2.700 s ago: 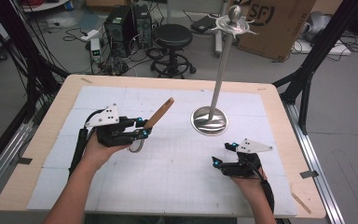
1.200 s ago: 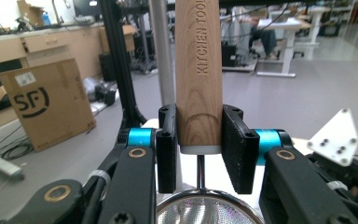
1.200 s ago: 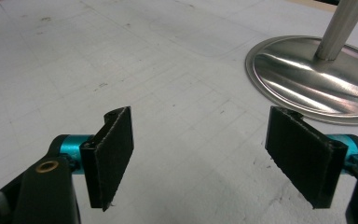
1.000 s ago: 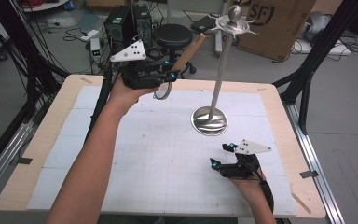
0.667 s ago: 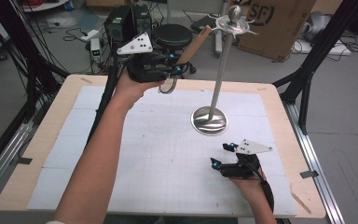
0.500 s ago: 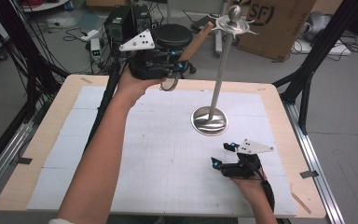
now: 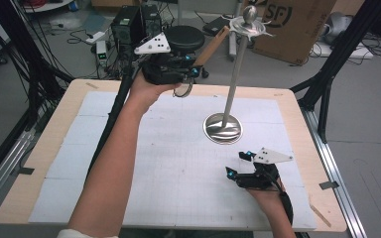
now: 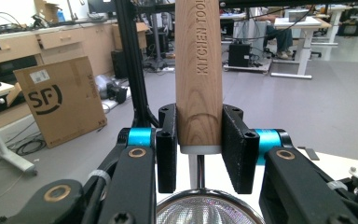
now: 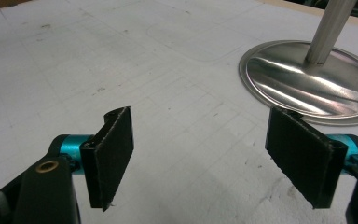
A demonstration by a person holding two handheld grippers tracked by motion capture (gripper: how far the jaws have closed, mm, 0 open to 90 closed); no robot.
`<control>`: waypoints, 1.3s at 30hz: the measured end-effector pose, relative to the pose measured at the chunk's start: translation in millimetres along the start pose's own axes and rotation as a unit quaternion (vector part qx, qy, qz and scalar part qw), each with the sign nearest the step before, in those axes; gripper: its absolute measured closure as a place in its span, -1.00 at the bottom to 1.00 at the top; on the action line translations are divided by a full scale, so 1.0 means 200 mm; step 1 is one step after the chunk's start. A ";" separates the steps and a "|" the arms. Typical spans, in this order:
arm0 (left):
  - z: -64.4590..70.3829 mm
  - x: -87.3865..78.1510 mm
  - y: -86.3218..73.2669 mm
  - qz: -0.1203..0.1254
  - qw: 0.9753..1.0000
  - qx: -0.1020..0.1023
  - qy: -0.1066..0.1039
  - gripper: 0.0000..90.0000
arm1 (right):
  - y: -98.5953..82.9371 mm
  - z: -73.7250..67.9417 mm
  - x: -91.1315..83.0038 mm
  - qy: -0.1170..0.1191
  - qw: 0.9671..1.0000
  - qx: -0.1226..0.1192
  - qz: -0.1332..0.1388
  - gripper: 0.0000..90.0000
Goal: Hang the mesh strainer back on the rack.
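While the left claw (image 8: 199, 140) clamps a strainer's wooden handle (image 8: 199, 70) stamped "KITCHEN TOOL", legible in its own view, the right claw (image 9: 214, 158) gapes wide near the metal stand's base (image 9: 307, 81).

handle (image 8: 199, 70): pale matt wood, stamped lettering
sieve bowl (image 8: 209, 212): fine metal mesh, shiny steel rim
stand (image 7: 223, 126): polished metal, mirror-glossy base
pads (image 9: 114, 156): black, rough matt
table (image 7: 297, 106): light wood edge under matt white gridded sheet
box (image 8: 58, 105): brown cardboard

Lab: cables (image 7: 10, 64), desks (image 8: 303, 23), rig frame (image 7: 345, 47).
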State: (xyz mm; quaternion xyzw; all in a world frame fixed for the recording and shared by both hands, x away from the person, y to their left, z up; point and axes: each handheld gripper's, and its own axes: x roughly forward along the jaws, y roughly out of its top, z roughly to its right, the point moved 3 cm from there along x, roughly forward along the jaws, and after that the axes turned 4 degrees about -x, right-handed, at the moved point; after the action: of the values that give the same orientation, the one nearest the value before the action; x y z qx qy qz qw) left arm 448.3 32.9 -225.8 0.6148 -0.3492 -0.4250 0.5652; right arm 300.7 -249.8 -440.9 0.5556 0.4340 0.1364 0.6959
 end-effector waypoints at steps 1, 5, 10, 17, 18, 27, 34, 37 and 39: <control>0.00 0.01 0.00 0.002 1.000 -0.003 -0.001 0.53 | 0.00 0.00 0.00 0.000 1.000 -0.001 0.000 -0.50; 0.01 0.05 -0.01 0.000 1.000 -0.003 -0.002 0.53 | 0.00 0.00 0.00 0.000 1.000 0.001 0.001 -0.50; 0.03 0.10 -0.01 -0.008 1.000 0.000 -0.001 0.53 | 0.00 0.00 -0.01 0.000 1.000 0.002 0.003 -0.50; 0.05 0.17 -0.04 -0.015 1.000 -0.007 -0.002 0.53 | 0.01 0.01 -0.01 -0.001 1.000 0.004 0.009 -0.50; 0.05 0.18 -0.04 -0.018 1.000 -0.008 0.000 0.53 | 0.01 0.01 -0.02 0.000 1.000 0.004 0.010 -0.50; 0.06 0.20 -0.04 -0.027 1.000 -0.002 0.013 0.51 | 0.01 0.00 -0.02 -0.001 1.000 0.005 0.011 -0.50; 0.04 0.18 -0.04 -0.034 0.999 -0.008 0.028 0.25 | 0.01 0.00 -0.01 0.000 1.000 0.004 0.008 -0.50; 0.04 0.17 -0.05 -0.043 0.998 -0.007 0.034 0.15 | 0.01 0.00 -0.01 0.000 1.000 0.002 0.008 -0.50; 0.04 0.16 -0.06 -0.054 0.998 0.000 0.040 0.09 | 0.01 0.00 -0.01 0.000 1.000 0.003 0.007 -0.50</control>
State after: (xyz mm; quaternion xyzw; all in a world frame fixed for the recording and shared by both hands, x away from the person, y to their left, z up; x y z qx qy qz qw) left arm 452.8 1.3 -241.7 0.6493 -0.2922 -0.4303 0.5549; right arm 299.6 -251.7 -438.6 0.5610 0.4305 0.1399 0.6931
